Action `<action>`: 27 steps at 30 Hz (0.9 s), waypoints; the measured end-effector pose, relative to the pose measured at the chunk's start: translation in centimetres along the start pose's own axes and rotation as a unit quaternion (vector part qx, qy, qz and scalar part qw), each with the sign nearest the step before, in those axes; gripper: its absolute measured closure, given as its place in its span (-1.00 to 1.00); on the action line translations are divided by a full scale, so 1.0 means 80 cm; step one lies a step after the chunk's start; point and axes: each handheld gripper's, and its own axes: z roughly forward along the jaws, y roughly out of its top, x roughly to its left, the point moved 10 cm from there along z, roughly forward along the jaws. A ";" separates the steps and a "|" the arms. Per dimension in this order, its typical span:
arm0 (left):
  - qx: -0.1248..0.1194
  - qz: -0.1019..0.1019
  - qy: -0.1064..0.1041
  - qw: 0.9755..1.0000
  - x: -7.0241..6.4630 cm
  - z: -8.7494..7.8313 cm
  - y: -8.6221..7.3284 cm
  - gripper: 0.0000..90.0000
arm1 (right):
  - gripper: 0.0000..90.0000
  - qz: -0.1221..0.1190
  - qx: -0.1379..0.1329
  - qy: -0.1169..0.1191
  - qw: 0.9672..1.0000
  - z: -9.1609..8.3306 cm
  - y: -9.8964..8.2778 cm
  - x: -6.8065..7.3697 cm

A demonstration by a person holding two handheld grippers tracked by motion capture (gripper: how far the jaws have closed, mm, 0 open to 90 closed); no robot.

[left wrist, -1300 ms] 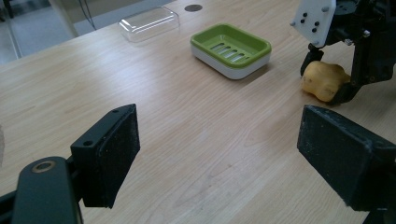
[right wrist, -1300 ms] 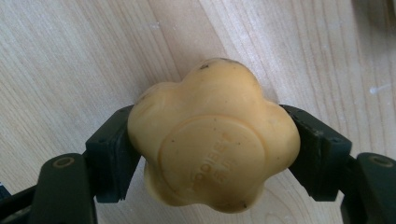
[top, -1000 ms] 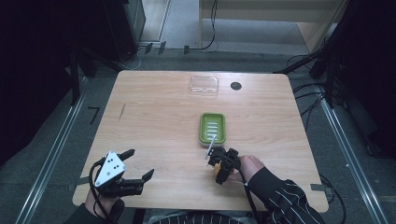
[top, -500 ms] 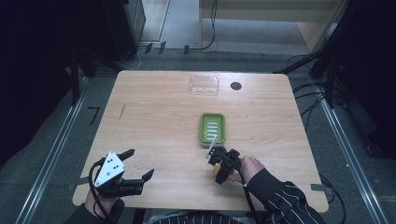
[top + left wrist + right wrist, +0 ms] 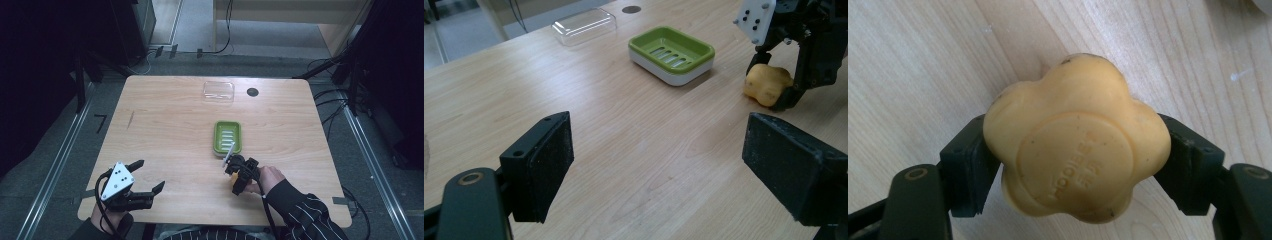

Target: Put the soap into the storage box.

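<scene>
The right hand-held gripper (image 5: 235, 176), clamped on the yellow flower-shaped soap bar (image 5: 1075, 137) low on the tabletop (image 5: 165, 125), sits just below the green soap dish (image 5: 227, 137), whose long axis runs up-frame, while the left hand-held gripper (image 5: 147, 182) gapes wide, lower left.

Yellow flower-shaped soap bars with an embossed round centre (image 5: 1077, 142): one.
Green plastic soap dishes with a slotted bottom and a white base (image 5: 227, 137): one.
Clear plastic rectangular lids (image 5: 218, 92): one, lying on the wood.
Hand-held black tongs: two, the left tongs (image 5: 148, 178) and the right tongs (image 5: 235, 182).
Grey three-cornered plates with black dots (image 5: 116, 179): two, one on top of each of the tongs.
Round dark holes in the tabletop (image 5: 252, 92): one.
Light wooden table (image 5: 165, 125): one.
Striped dark sleeves (image 5: 300, 215): one.
</scene>
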 end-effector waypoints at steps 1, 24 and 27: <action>0.000 -0.001 0.000 1.000 0.000 0.000 0.000 -0.70 | -0.42 0.000 0.001 -0.001 1.000 0.001 0.000 0.000; 0.000 0.000 0.000 1.000 0.000 0.000 0.000 -0.70 | -0.42 0.037 -0.029 0.010 0.999 0.000 0.010 0.002; 0.000 -0.001 0.000 1.000 0.000 0.000 0.000 -0.70 | -0.42 0.039 -0.032 0.008 0.999 -0.004 0.010 -0.002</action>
